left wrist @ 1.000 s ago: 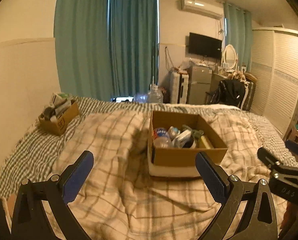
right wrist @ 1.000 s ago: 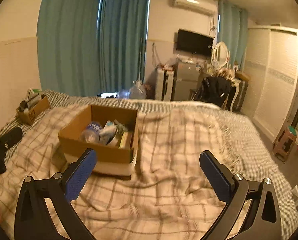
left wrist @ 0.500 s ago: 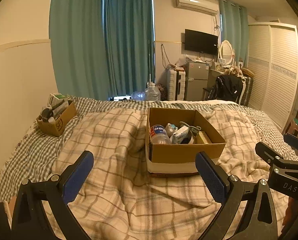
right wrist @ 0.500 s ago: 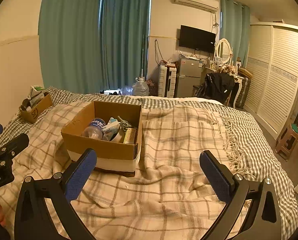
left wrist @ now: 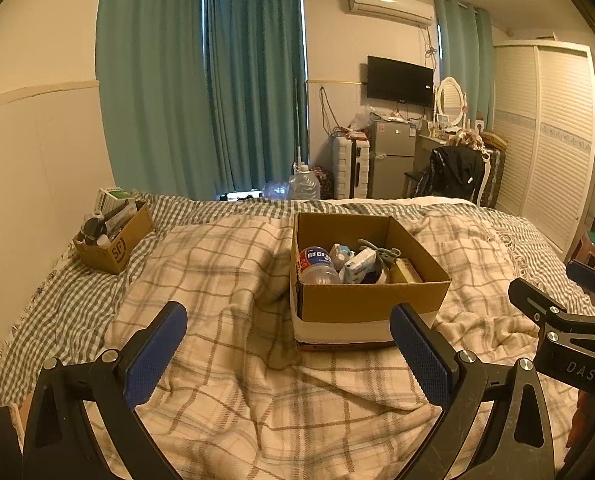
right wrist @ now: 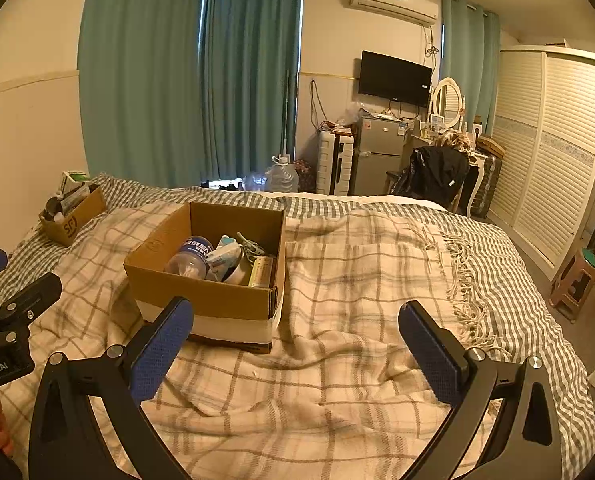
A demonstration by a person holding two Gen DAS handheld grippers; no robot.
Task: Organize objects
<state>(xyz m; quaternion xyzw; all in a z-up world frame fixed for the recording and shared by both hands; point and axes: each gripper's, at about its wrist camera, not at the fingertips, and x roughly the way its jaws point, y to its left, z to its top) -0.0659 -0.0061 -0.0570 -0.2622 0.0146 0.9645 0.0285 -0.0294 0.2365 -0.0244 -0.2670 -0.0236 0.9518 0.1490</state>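
An open cardboard box (left wrist: pixel 369 300) sits on the plaid blanket in the middle of the bed; it also shows in the right wrist view (right wrist: pixel 201 292). It holds a plastic bottle (left wrist: pixel 317 266), a white packet (left wrist: pixel 357 266), a grey clip and a yellowish small box (right wrist: pixel 262 271). My left gripper (left wrist: pixel 287 350) is open and empty, just short of the box front. My right gripper (right wrist: pixel 295 342) is open and empty, in front of the box's right corner. Each gripper shows at the edge of the other's view.
A smaller cardboard box (left wrist: pixel 115 240) full of items stands at the bed's far left by the wall. The blanket (right wrist: pixel 357 300) is rumpled with a fringe on the right. Beyond the bed are curtains, a water jug, a fridge, a chair and a wardrobe (right wrist: pixel 553 152). A stool (right wrist: pixel 575 284) stands right.
Both views have tilted slightly so the box sits a little lower and nearer. Both grippers stay open and empty.
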